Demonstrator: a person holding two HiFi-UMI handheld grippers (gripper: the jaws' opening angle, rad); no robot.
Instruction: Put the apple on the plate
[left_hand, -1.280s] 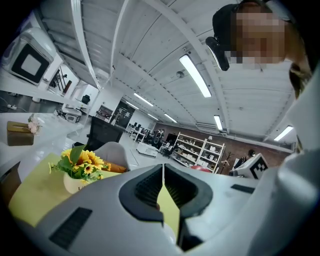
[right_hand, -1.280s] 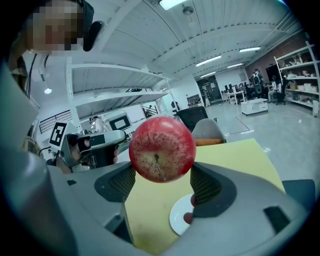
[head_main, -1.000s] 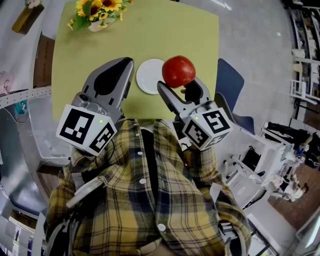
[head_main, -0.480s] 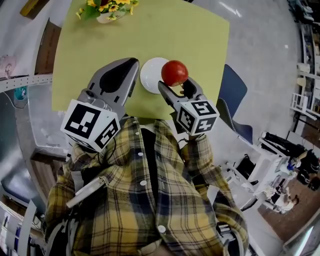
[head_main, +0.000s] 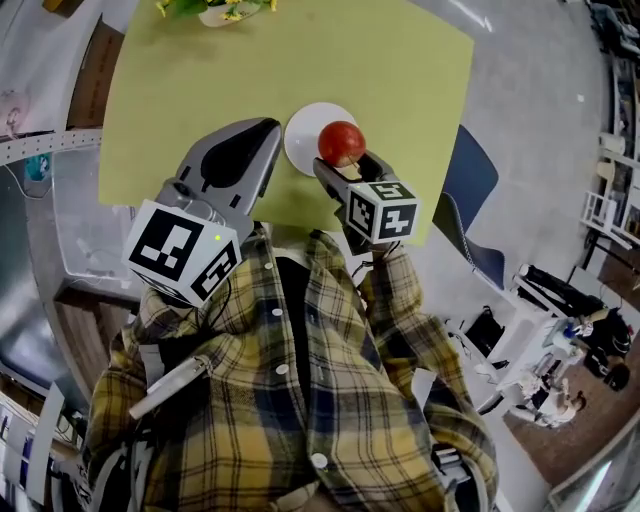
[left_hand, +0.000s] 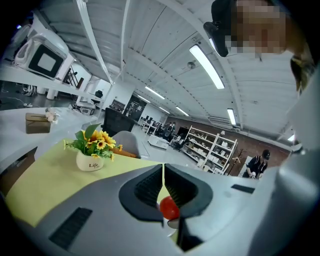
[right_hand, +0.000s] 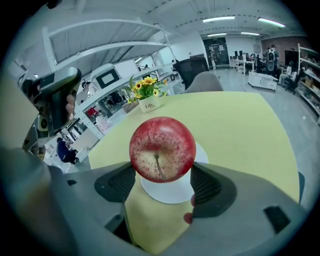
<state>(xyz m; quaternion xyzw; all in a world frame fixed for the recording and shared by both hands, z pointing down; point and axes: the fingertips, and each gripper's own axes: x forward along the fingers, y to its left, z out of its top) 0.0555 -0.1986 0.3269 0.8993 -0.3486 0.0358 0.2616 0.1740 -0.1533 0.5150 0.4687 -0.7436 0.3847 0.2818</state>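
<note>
Yellow-green tabletop (head_main: 400, 70) filled the upper part of the head view, with a white plate (head_main: 303, 135) lying near its near edge and a flower pot (head_main: 225, 10) at its far edge. From that view the right gripper (head_main: 345, 165) reached over the near edge with its jaws clamped on the apple (head_main: 341, 142), which overlapped the right part of the plate; whether the fruit touched the plate could not be told from above. The left gripper (head_main: 262, 130) pointed at the plate's left side, carrying nothing, and a blue chair (head_main: 468, 180) stood off the right edge of the tabletop. The left gripper view showed that tool's two jaws pressed together along a thin seam with nothing between them; the apple (left_hand: 169, 208) appeared only as a red patch in the gap beneath, and the flower pot (left_hand: 92, 160) stood on the tabletop to the left. The right gripper view showed its jaws spread to the width of the apple (right_hand: 162, 149), one ribbed pad against each side, stem end turned toward the camera. Directly behind and below the fruit lay the plate (right_hand: 170, 190), with the flower pot (right_hand: 149, 105) at the far edge.
</note>
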